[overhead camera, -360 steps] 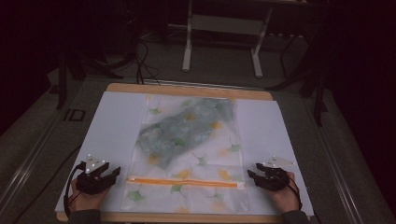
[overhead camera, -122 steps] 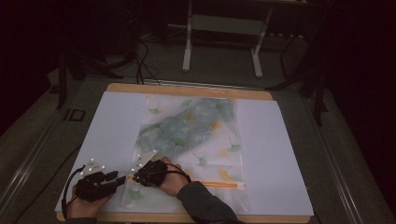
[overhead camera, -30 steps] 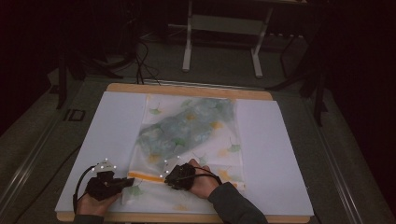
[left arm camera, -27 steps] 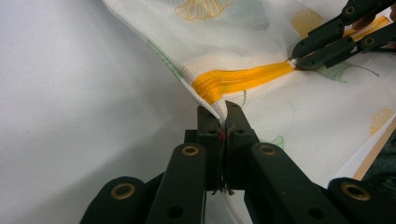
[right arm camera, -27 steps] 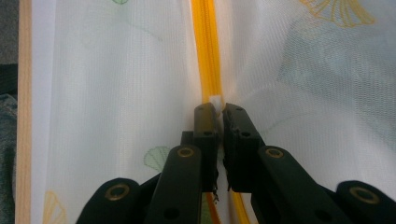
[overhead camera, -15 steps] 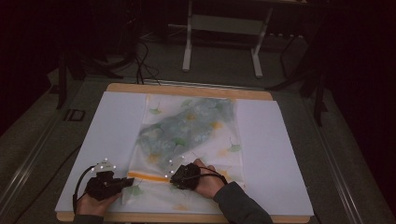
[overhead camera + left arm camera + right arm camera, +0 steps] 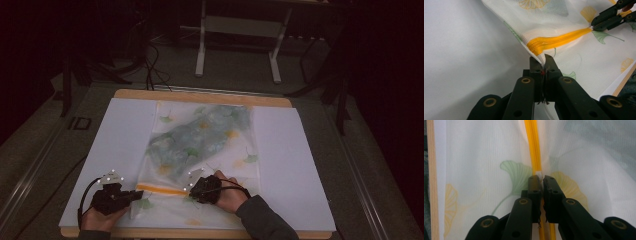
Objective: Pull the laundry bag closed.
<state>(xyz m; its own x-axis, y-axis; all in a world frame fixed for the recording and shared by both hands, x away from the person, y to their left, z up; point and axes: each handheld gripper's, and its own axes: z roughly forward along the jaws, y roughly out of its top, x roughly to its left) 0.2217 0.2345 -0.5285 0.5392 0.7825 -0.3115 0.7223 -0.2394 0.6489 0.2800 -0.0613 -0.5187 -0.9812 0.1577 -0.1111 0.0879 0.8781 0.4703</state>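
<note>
On the white-covered table (image 7: 120, 130), a mesh laundry bag (image 7: 202, 145) lies flat while the left gripper (image 7: 131, 196) clamps its near-left corner as an anchor, letting the right gripper (image 7: 192, 189), pinched on the zipper pull (image 7: 538, 173), draw along the orange zipper (image 7: 161, 189).

Left gripper (image 7: 131, 196) at lower left of high view, left hand (image 7: 100, 216) gripping it from bottom edge, cable looping beside wrist; jaws pressed together, pinching cloth edge in left gripper view; right gripper (image 7: 192, 189) at lower centre, right hand (image 7: 227, 192) behind it, dark sleeve (image 7: 262, 220) running to bottom edge; jaws nearly closed on small white tab in right gripper view.
</note>
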